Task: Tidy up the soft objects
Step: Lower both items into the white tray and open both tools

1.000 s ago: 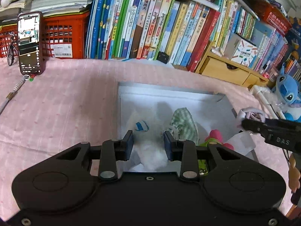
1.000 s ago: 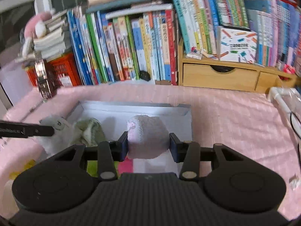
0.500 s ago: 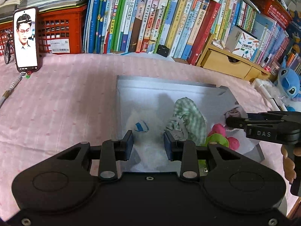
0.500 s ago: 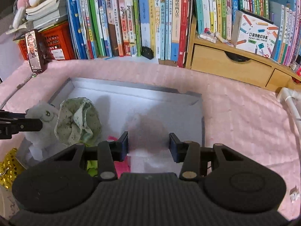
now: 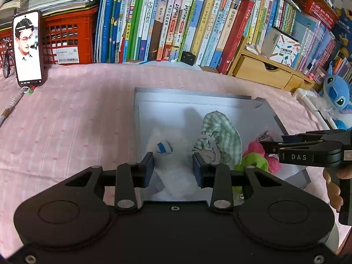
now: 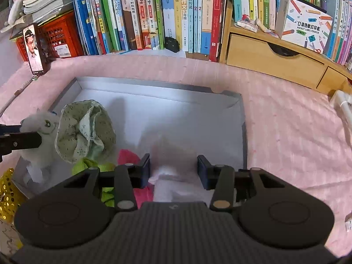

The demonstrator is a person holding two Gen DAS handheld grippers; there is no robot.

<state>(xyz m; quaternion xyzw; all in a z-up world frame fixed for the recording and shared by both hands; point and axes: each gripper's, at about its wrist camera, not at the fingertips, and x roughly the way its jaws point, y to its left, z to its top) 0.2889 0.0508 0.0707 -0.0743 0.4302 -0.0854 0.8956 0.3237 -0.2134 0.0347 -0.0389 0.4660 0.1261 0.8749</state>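
Observation:
A shallow grey box (image 5: 198, 94) (image 6: 239, 118) lies on the pink cloth. In it are a white plush toy (image 5: 176, 151) (image 6: 41, 129), a green patterned cloth bundle (image 5: 222, 136) (image 6: 85, 129) and a pink-and-green soft toy (image 5: 257, 156) (image 6: 127, 157). My left gripper (image 5: 173, 168) is shut on the white plush toy, low over the box's near left part. My right gripper (image 6: 173, 170) holds a pale pink soft object (image 6: 169, 160) between its fingers, down in the box's near right part. The right gripper also shows in the left wrist view (image 5: 272, 145).
Books (image 5: 176, 22) line the back. A red crate (image 5: 66, 37) and a propped phone (image 5: 27, 48) stand at the back left. A wooden drawer unit (image 6: 275, 59) is at the back right. A blue plush (image 5: 337, 92) sits at the right. Gold sequin fabric (image 6: 7, 195) lies left of the box.
My right gripper has come down into the box with the pale pink object. My left gripper has stayed on the white plush toy, nearly still.

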